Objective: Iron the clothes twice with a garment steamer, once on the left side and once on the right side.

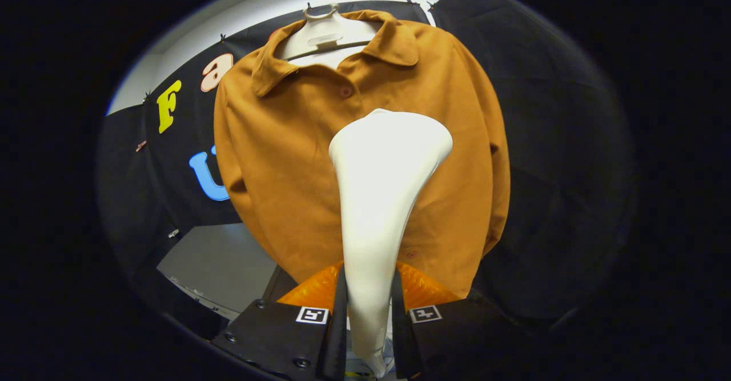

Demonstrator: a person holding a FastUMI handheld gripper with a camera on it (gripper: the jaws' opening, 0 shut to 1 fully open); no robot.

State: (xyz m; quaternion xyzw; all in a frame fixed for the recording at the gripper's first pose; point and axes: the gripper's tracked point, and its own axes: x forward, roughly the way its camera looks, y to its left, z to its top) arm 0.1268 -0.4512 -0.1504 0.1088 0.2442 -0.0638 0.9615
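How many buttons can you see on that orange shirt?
2: one button just below the collar, another button near the hem, beside the white steamer the gripper clamps. The steamer may hide more on the shirt.

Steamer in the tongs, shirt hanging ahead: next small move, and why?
Probably slide the steamer sideways onto one half of the shirt. The tongs are shut on its handle and its head sits over the button line, mid-chest, so neither side is covered yet. Whether the head touches the cloth can't be told.
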